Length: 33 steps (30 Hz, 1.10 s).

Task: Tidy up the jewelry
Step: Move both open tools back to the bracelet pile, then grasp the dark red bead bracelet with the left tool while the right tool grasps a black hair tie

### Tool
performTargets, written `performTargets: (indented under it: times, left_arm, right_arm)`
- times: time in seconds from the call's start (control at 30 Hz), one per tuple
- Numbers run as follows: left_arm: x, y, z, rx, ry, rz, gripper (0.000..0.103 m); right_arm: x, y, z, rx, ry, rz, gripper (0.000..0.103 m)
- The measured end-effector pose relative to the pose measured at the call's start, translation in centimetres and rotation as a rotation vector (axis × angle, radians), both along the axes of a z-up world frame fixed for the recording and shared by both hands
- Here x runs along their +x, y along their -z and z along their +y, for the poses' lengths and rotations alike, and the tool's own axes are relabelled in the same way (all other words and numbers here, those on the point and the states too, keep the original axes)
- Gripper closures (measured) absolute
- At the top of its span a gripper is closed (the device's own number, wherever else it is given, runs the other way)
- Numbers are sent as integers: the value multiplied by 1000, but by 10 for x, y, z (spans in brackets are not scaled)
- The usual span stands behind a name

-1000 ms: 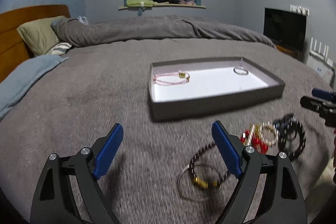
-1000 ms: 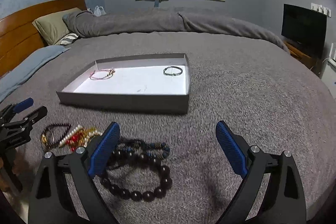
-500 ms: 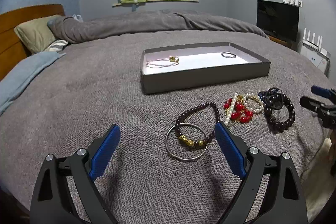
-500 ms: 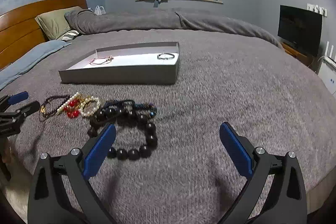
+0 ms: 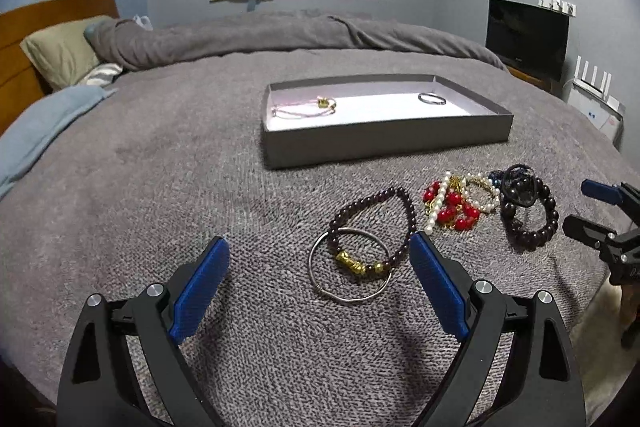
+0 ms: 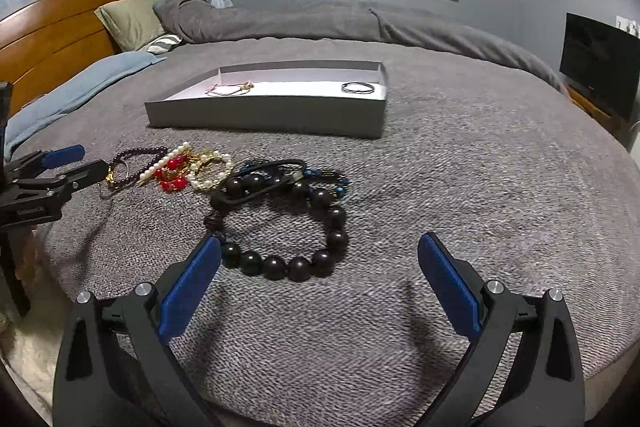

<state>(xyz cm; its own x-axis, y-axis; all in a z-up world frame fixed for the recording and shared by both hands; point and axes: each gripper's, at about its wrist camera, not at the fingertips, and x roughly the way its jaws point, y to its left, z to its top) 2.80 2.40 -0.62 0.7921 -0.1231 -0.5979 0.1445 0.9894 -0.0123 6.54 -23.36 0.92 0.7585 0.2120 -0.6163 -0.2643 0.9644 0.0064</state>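
Observation:
A grey tray (image 5: 384, 141) on the bed holds a pink cord bracelet (image 5: 304, 109) at its left and a dark ring bracelet (image 5: 432, 99) at its right. In front of it lie loose pieces: a silver bangle (image 5: 350, 267) crossed by a dark bead bracelet with gold charms (image 5: 372, 227), a red-and-pearl tangle (image 5: 456, 203), and a large black bead bracelet (image 6: 288, 227) under a black cord and blue beads (image 6: 280, 173). My left gripper (image 5: 320, 267) is open, just short of the bangle. My right gripper (image 6: 320, 267) is open, just short of the black bead bracelet.
The grey bedspread (image 5: 160, 167) ends at a rounded near edge. A blue blanket (image 5: 44, 123), pillows (image 5: 60, 49) and a wooden headboard (image 6: 60, 27) lie at the left. A rolled duvet (image 5: 280, 35) crosses the back. A dark screen (image 5: 528, 37) stands at the right.
Both grippers have drawn back from the tray toward the near bed edge, so the loose jewelry now lies just ahead of the fingers. Both stay open and empty.

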Motion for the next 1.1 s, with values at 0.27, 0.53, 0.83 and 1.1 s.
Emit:
performTargets:
  times: [0.27, 0.53, 0.83, 1.1]
  left_arm:
    - [-1, 1, -8, 8, 46, -4, 15]
    - [15, -6, -17, 43, 75, 8, 46]
    - [49, 7, -28, 110, 114, 118, 63]
    - [50, 8, -34, 150, 154, 101, 96]
  right_arm:
    - [5, 5, 3, 13, -15, 20, 22]
    - [10, 10, 3, 19, -20, 32, 28]
    - [14, 13, -1, 34, -16, 46, 29]
    - [22, 9, 2, 87, -42, 68, 34]
